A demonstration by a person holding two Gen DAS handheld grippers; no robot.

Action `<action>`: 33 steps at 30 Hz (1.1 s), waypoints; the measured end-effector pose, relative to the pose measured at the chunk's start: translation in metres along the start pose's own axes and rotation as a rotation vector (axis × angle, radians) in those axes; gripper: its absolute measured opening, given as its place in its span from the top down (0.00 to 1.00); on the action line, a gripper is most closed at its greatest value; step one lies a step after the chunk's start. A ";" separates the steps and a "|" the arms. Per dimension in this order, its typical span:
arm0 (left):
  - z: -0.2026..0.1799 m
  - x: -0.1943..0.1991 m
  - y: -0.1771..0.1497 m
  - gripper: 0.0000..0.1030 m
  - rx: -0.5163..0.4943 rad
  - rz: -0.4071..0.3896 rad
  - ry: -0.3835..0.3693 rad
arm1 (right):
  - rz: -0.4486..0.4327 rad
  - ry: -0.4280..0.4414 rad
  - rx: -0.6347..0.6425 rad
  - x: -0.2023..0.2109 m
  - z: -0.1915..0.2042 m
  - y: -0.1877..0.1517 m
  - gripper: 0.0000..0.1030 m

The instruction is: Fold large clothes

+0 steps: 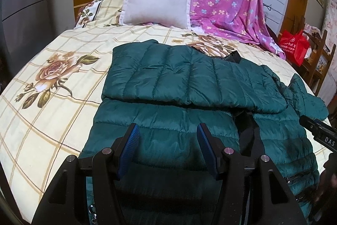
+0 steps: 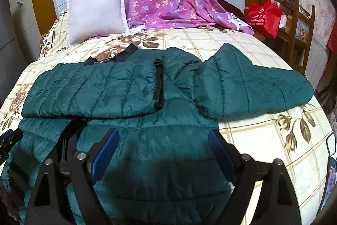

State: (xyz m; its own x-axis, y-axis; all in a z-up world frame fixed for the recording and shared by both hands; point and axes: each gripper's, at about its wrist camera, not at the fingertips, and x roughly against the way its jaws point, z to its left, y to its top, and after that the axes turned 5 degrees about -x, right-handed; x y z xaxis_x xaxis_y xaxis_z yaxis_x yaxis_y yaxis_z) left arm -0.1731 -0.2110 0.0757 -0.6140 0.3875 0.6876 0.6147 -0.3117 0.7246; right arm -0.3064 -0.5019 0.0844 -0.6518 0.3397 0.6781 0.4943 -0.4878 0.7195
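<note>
A soft, puffy, likely slippery green jacket (image 1: 189, 85) lies flat on the bed (image 1: 42, 98), one sleeve (image 2: 252, 85) still spread toward two o'clock, both grippers' jaws open above its hem.

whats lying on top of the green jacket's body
One quilted sleeve is folded across the jacket chest, its black-edged cuff near the middle. What lies under that sleeve is covered. The other sleeve lies out on the bedspread.
</note>
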 end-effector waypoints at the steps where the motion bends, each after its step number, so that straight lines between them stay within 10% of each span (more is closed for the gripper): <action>1: 0.001 0.000 0.001 0.63 0.003 -0.004 -0.006 | -0.003 -0.006 -0.001 0.000 -0.003 0.002 0.13; 33: 0.008 -0.014 0.000 0.63 0.048 0.031 -0.040 | -0.021 -0.455 -0.612 -0.086 -0.373 0.086 0.13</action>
State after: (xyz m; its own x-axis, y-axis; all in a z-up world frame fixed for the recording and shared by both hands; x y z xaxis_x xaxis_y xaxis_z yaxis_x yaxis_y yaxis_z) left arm -0.1608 -0.2088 0.0655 -0.5747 0.4133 0.7063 0.6564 -0.2827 0.6995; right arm -0.4221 -0.8731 0.0323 -0.2911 0.5871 0.7554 -0.0094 -0.7913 0.6114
